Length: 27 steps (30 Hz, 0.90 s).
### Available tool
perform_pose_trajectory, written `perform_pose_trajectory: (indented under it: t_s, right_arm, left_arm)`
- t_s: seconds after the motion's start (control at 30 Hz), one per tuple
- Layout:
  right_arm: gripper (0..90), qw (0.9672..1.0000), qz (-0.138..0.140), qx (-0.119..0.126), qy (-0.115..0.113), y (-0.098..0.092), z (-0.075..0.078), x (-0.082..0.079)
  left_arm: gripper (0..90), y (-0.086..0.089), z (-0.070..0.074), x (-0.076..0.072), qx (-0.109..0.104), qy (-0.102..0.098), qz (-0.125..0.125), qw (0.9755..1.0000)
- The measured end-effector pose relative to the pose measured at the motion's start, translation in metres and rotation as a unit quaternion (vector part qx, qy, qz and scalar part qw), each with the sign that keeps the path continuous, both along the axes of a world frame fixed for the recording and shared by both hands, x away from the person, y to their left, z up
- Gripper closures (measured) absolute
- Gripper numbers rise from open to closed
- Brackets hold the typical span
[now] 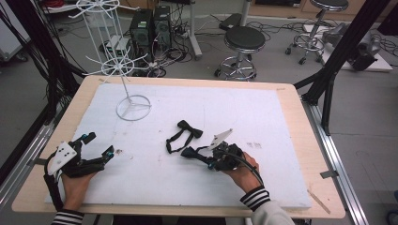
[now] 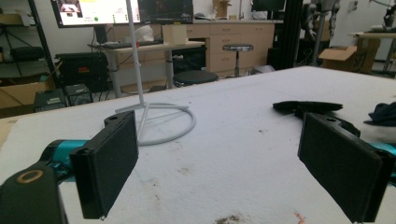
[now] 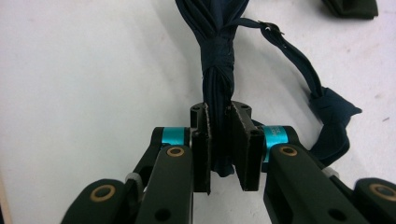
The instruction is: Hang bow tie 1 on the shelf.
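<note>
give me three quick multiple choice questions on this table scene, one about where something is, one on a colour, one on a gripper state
1. Where does the white wire stand sit on the table?
A. far left part
B. near right corner
C. under the right gripper

2. What colour is the bow tie?
A. red
B. dark navy
C. yellow

3. How is the right gripper?
A. wide open, holding nothing
B. shut on the bow tie
C. shut on the stand

Answers:
1 A: its ring base rests far left on the white pad.
2 B: the right gripper view shows dark blue pleated fabric.
3 B: its jaws pinch the fabric, while the left gripper is open.
</note>
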State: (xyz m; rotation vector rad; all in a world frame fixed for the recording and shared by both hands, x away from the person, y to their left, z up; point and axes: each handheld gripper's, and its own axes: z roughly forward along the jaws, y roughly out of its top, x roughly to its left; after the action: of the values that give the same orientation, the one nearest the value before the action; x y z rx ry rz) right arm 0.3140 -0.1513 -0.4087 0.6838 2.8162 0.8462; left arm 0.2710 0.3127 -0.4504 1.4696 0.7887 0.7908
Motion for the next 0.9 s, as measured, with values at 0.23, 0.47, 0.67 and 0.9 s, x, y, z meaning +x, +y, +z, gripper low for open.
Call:
perform_pose_trajectory:
  t_s: [0.23, 0.47, 0.67, 0.9]
  right_arm:
    - [79.6, 0.9993, 0.01, 0.036, -0.004, -0.003, 0.005, 0.0]
    - [79.6, 0.9978, 0.022, 0.063, -0.007, -0.002, 0.008, 0.0]
    - [79.6, 0.995, 0.034, 0.092, -0.017, -0.001, 0.017, 0.003]
    - [79.5, 0.9899, 0.055, 0.13, -0.02, 0.003, 0.027, 0.004]
  left_arm:
    - [12.6, -0.001, 0.008, 0.003, 0.019, 0.016, -0.031, 0.9992]
    - [12.5, -0.008, 0.026, 0.01, 0.03, 0.034, -0.097, 0.9942]
    - [12.2, -0.018, 0.041, 0.016, 0.044, 0.053, -0.144, 0.9871]
    - [12.1, -0.038, 0.056, 0.025, 0.072, 0.071, -0.204, 0.9736]
